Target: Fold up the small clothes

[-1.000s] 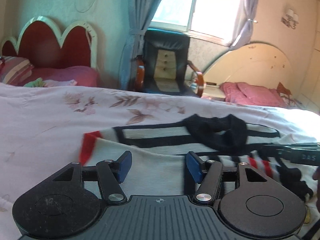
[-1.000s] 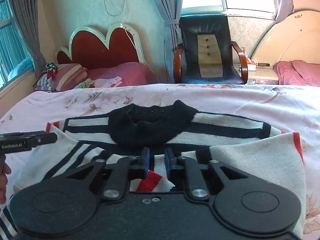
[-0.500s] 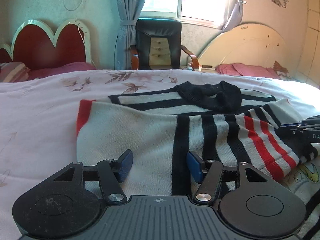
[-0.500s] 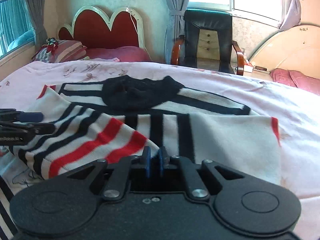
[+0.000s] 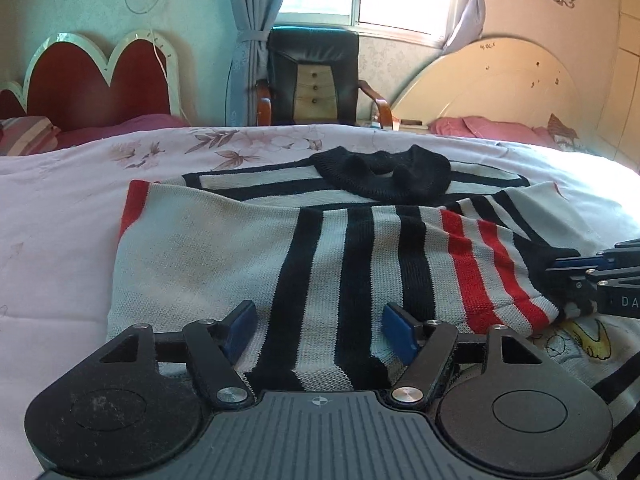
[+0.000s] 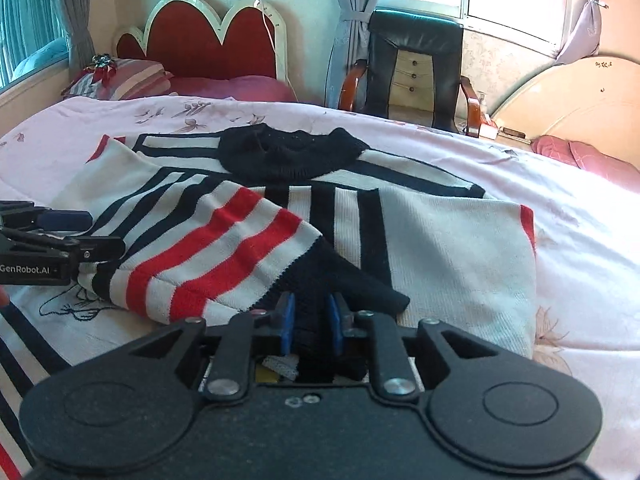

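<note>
White knit sweater w/ black and red stripes (image 5: pixel 304 248) lies mid-bed on the pink floral bedsheet (image 5: pixel 60 208). Left gripper (image 5: pixel 320 330) wide apart, empty. Right gripper (image 6: pixel 308 322) pinches black sleeve cuff (image 6: pixel 344 280). Lay sleeve flat across body, no bunching, then let go.

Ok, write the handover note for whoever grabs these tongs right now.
Left tongs: open, empty, over the near edge of the striped sweater.
Right tongs: shut on the black cuff of the sleeve.
Sweater lies on the pink floral bedspread, black collar at the far side.
Done: one sleeve is laid across the body; the other, with red stripes, is partly folded over it.
Left: release the cuff, flatten the sleeve, then fold the body.
</note>
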Motion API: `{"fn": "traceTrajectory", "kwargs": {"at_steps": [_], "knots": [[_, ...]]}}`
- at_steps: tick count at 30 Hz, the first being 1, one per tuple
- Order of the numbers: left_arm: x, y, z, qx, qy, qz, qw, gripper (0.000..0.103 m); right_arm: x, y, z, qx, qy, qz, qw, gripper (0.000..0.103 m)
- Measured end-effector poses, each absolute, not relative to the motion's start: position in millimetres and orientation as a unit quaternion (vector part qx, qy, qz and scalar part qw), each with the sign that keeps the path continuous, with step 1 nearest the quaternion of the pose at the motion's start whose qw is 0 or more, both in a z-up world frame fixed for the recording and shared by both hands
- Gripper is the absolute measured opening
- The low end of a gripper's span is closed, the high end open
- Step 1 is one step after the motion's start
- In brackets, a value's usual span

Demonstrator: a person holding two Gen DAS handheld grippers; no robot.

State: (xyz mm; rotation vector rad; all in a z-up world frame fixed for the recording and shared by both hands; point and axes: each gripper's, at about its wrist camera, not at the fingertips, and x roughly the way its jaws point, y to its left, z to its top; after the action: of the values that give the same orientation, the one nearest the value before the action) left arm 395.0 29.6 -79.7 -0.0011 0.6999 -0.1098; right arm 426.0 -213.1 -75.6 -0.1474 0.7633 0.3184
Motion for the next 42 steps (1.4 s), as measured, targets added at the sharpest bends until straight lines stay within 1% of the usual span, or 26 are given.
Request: {"fn": "traceTrajectory", "kwargs": {"at_steps": [11,15,22,24,26,27,29,31,34,36,42], "knots": [[389.3,36.4,-79.7,0.016,0.345,-0.050,0.937,0.073,424.1,-216.5,-77.5,-0.072,0.370,0.131,0.917,0.018],[385.3,43.2,-85.7,0.010,0.335,-0.048,0.941,0.080,419.9,-226.1,-80.9,-0.066,0.361,0.130,0.921,0.018],[391.6,41.0,-79.8,0.023,0.353,-0.046,0.934,0.082,422.9,-223.1,-82.0,-0.072,0.358,0.125,0.923,0.019],[390.2,39.4,-73.4,0.034,0.363,-0.034,0.931,0.084,423.0,-223.7,-77.7,-0.068,0.364,0.127,0.920,0.021],[378.6,37.4,-63.0,0.062,0.350,-0.013,0.935,0.085,416.0,-231.8,-65.8,-0.043,0.365,0.125,0.922,0.026],[371.7,37.6,-60.7,0.074,0.341,-0.008,0.937,0.091,408.7,-237.3,-59.4,-0.030,0.352,0.130,0.926,0.029],[360.5,41.6,-61.9,0.080,0.337,-0.009,0.938,0.094,396.7,-244.1,-52.5,-0.029,0.344,0.132,0.929,0.030],[360.7,49.3,-74.1,0.074,0.366,-0.012,0.928,0.094,389.6,-247.9,-54.6,-0.044,0.341,0.123,0.931,0.030],[358.4,52.3,-79.3,0.064,0.357,-0.011,0.932,0.095,397.1,-253.1,-72.4,-0.046,0.373,0.108,0.921,0.029],[358.0,50.5,-76.0,0.063,0.360,-0.005,0.931,0.095,397.9,-255.9,-78.1,-0.037,0.370,0.109,0.922,0.029],[317.4,61.5,-60.7,0.068,0.342,-0.014,0.937,0.095,361.5,-262.4,-55.4,-0.016,0.343,0.112,0.933,0.030]]}}
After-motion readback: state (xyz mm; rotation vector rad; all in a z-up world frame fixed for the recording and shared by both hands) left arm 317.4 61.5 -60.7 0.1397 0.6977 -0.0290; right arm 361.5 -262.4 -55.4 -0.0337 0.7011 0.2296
